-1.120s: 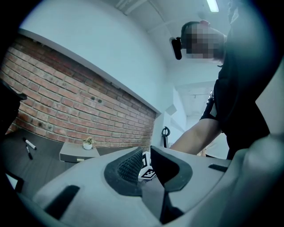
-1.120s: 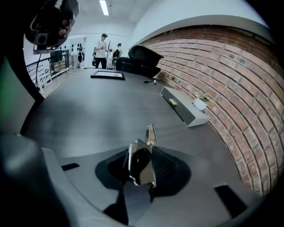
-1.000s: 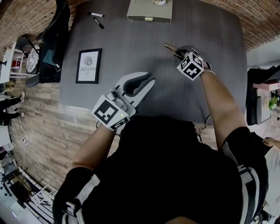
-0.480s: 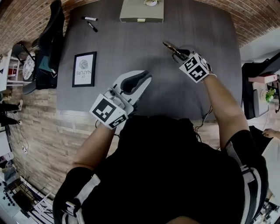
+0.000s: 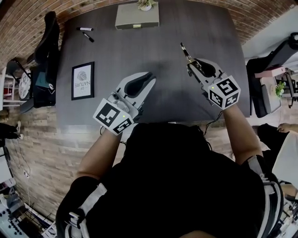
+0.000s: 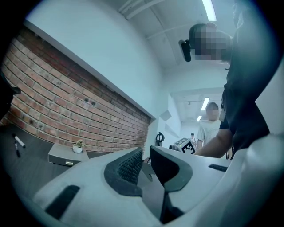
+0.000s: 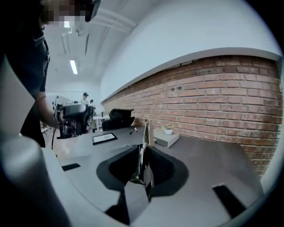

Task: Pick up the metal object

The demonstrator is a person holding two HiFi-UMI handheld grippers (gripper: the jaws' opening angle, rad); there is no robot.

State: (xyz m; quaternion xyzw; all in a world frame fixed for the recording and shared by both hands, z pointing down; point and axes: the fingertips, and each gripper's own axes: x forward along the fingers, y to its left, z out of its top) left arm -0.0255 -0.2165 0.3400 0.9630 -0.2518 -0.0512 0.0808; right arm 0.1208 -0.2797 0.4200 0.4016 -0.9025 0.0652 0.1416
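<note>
One dark grey table (image 5: 167, 100) fills most of what lies under me, with one black chair (image 5: 49, 51) pushed up to its left edge. I hold two claws over the near half of the table.

My left claw (image 5: 148, 80) has nothing in it. Its two ribbed pads stand a narrow gap apart, with only air between them.

My right claw (image 5: 190, 63) is clamped tight on the metal object (image 5: 185, 49). It is one thin flat piece pinched between the two pads, and its tip sticks out past my fingertips toward the far side of the table.

One grey box (image 5: 137, 17) sits at the far edge, with one small potted plant (image 5: 145, 4) on top. One framed picture (image 5: 83, 80) lies flat near the left edge. Beyond it two markers lie close together, one (image 5: 84, 29) nearer the far edge and the other (image 5: 88, 37) just beside it.
</note>
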